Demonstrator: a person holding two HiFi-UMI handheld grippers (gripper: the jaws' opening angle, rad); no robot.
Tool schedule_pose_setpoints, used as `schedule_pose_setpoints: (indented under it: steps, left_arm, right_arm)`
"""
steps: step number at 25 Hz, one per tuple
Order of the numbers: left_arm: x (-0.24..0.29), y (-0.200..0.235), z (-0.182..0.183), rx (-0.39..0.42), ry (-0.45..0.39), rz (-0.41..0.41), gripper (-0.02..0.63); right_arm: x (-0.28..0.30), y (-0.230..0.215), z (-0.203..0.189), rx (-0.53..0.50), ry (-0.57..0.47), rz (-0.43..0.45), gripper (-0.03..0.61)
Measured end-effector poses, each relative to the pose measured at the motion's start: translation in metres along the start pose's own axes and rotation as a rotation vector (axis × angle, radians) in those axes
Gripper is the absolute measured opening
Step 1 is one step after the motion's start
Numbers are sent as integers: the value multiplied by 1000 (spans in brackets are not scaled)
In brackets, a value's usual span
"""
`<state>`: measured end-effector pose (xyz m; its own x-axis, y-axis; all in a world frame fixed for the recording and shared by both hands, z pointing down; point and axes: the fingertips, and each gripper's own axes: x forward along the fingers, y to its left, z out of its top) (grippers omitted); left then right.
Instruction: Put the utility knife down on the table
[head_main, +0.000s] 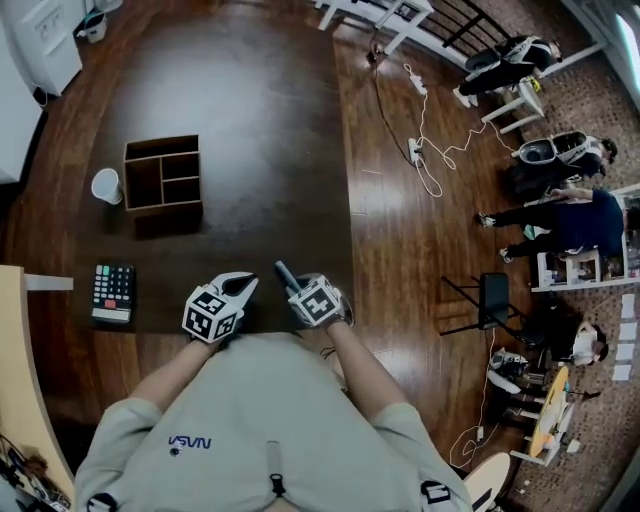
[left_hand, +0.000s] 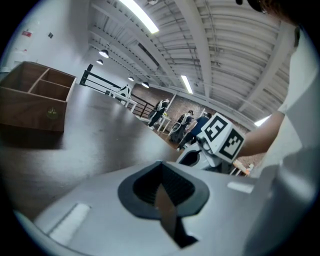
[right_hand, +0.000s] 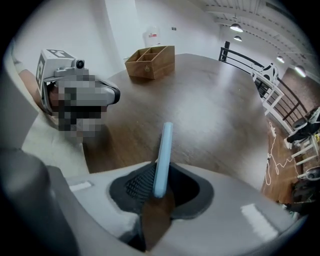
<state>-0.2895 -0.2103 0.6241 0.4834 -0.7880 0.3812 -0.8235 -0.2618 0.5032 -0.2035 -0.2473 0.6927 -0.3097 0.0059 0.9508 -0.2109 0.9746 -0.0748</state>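
In the right gripper view a slim light-blue utility knife (right_hand: 163, 160) stands up between the dark pads, and my right gripper (right_hand: 159, 192) is shut on its lower end. In the head view the knife (head_main: 285, 274) sticks out forward from the right gripper (head_main: 298, 288), just above the near edge of the dark wooden table (head_main: 250, 100). My left gripper (head_main: 240, 287) hovers beside it on the left. In its own view the left gripper (left_hand: 162, 192) has its jaws closed to a thin slit with nothing in them.
A wooden compartment box (head_main: 162, 180) stands at the table's left, with a white cup (head_main: 106, 185) beside it. A calculator (head_main: 113, 292) lies near the front left edge. People (head_main: 560, 220), a folding chair (head_main: 490, 300) and cables (head_main: 425, 150) are on the floor to the right.
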Motion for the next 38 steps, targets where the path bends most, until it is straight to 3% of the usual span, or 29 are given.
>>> schedule_pose_setpoints:
  steps: [5, 11, 14, 17, 20, 25, 31, 35, 38]
  left_arm:
    - [2, -4, 3, 0, -2, -26, -14]
    - [2, -20, -8, -13, 16, -64, -14]
    - [-1, -21, -14, -28, 14, -74, -14]
    - [-4, -19, -12, -30, -9, -79, -14]
    - [-18, -27, 1, -18, -61, -98, -14]
    - [-48, -54, 16, 45, -108, -118, -14]
    - [-40, -132, 7, 257, -21, -206, -14]
    - [-22, -209, -6, 368, -7, -304, -14]
    - [-8, -275, -23, 390, -24, -355, -14]
  right_arm:
    - [-10, -11, 1, -2, -2, -33, 104]
    - [-38, -26, -9, 67, -56, -102, 118]
    - [-57, -34, -11, 136, -128, -180, 118]
    - [-80, -39, -12, 262, -263, -262, 117]
    - [-89, -15, -12, 376, -405, -201, 117]
    - [-86, 51, -11, 381, -519, -65, 106]
    - [-119, 68, -64, 397, -609, -112, 2]
    - [-147, 77, -119, 483, -706, -148, 2]
    - [-179, 84, -166, 499, -773, -203, 2]
